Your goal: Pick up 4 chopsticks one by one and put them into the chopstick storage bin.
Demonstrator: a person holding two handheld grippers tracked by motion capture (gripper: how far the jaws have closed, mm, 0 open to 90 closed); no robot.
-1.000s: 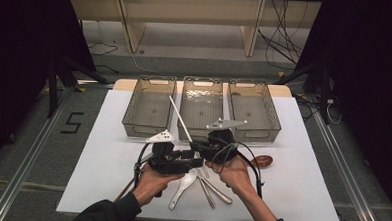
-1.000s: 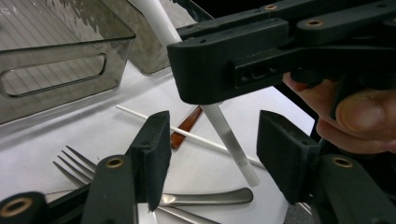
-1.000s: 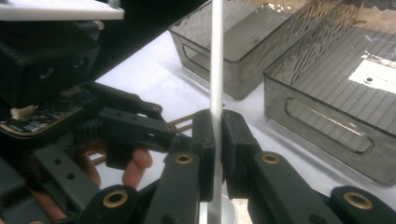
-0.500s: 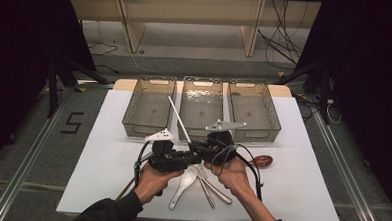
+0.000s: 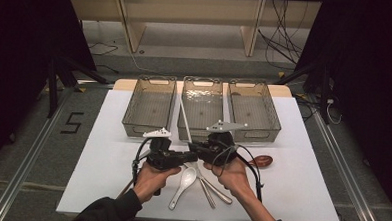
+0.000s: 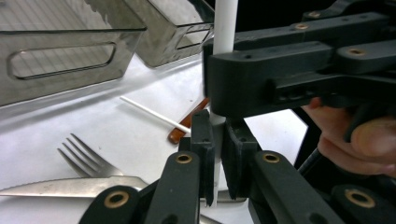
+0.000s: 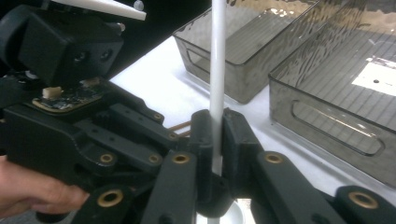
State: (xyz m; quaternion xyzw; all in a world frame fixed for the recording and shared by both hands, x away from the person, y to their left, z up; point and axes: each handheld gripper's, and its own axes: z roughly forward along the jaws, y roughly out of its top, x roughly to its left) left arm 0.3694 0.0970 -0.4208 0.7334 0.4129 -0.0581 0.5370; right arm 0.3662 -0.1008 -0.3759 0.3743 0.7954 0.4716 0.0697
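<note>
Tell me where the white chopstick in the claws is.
High view, table centre: the white chopstick slants up over the middle bin, clamped by the left claw and right claw.

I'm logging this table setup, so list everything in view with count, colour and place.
Bins: three, smoky clear, in a row at the table's far side.
White stick: one, clamped by both grippers, rising toward the middle bin.
Second white stick: one, lying on the table.
Spoon: one, white, near edge between the hands.
Brown spoon: one, right of the right hand.
Fork and knife: one each, metal, by the white spoon.
Table: one, white top.
Left gripper: black, jaws just closed on the white stick.
Right gripper: black, shut on the same stick.
Hands: two, at the near edge.
</note>
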